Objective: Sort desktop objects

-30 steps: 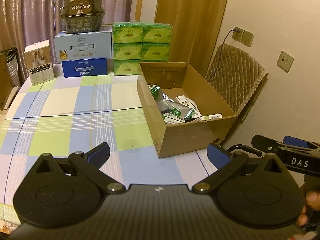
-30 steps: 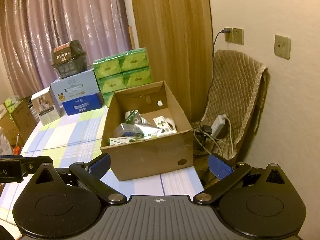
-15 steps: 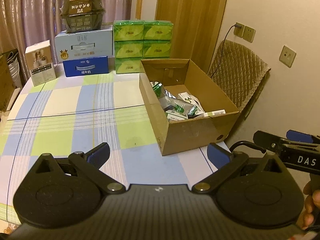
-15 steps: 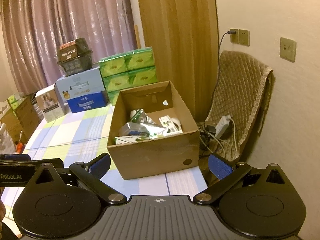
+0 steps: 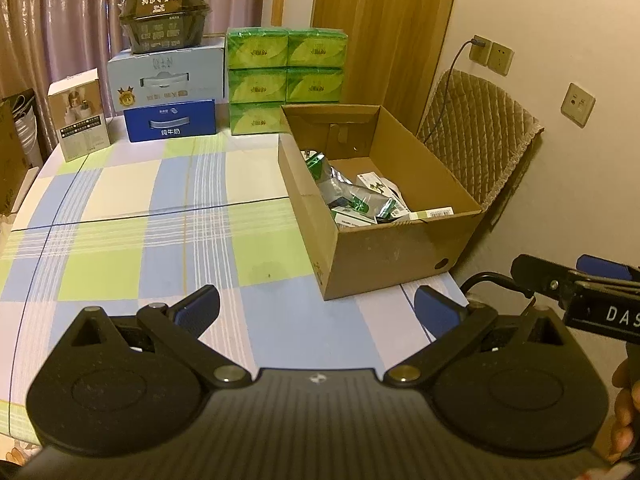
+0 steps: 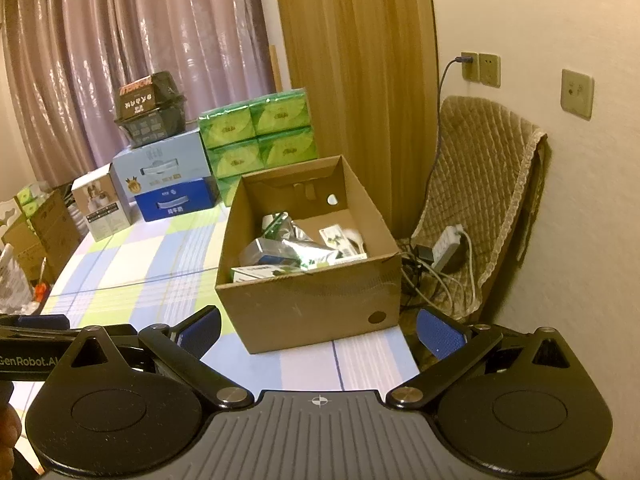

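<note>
An open cardboard box [image 5: 400,256] [image 6: 316,304] stands at the right edge of the checked table [image 5: 140,216]. Inside it lie several small packets and cartons [image 5: 360,200] [image 6: 296,252], green, silver and white. My left gripper [image 5: 318,312] hovers open over the table's near side, nothing between its blue pads. My right gripper [image 6: 318,330] is open too, held in front of the box's near wall and empty. Its side also shows at the right of the left wrist view as a black bar [image 5: 576,284].
Along the table's far edge stand a white carton [image 5: 78,118], a blue box [image 5: 170,122] under a pale box [image 5: 168,80] topped by a dark container [image 5: 164,12], and stacked green tissue packs [image 5: 284,76]. A quilted chair [image 6: 480,208] with a power strip [image 6: 444,244] is right of the table.
Both grippers have drawn back and up slightly, so the box sits farther off in both views. Both stay open and empty.
</note>
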Tool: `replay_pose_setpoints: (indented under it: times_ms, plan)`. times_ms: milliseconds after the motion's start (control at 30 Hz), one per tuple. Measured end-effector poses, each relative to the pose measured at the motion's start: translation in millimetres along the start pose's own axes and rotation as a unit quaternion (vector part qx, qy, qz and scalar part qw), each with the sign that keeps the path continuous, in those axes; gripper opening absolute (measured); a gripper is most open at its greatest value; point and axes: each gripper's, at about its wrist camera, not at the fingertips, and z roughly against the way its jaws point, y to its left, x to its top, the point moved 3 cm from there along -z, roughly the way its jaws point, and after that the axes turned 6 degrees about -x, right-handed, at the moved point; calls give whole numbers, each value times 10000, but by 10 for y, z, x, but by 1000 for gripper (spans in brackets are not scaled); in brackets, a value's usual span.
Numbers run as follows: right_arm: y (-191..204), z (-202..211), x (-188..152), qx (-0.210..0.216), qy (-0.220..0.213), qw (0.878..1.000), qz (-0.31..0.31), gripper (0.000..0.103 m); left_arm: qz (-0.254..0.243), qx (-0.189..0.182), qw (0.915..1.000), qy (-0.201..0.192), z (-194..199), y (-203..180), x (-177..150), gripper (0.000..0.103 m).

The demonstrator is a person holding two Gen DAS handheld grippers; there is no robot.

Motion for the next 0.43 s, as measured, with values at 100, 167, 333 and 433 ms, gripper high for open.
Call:
replay_pose_setpoints:
  times_ms: [100, 167, 333, 433]
  plan:
    - [-1, -2, 0, 3, -1, 10000, 2, 101, -1, -30, 10000, 35, -8, -7, -8, 102]
    - [-7, -5, -10, 3, 10, 10000, 3, 101, 13, -55, 10000, 52, -14, -3, -11, 102]
    - [-1, -11, -40, -8, 32, 10000, 31, 101, 69, -68, 9999, 77, -26, 24, -30, 102]
    - [15, -19, -59, -14, 60, 10000, 29, 101, 27, -43, 10000, 37, -22, 38, -34, 102]
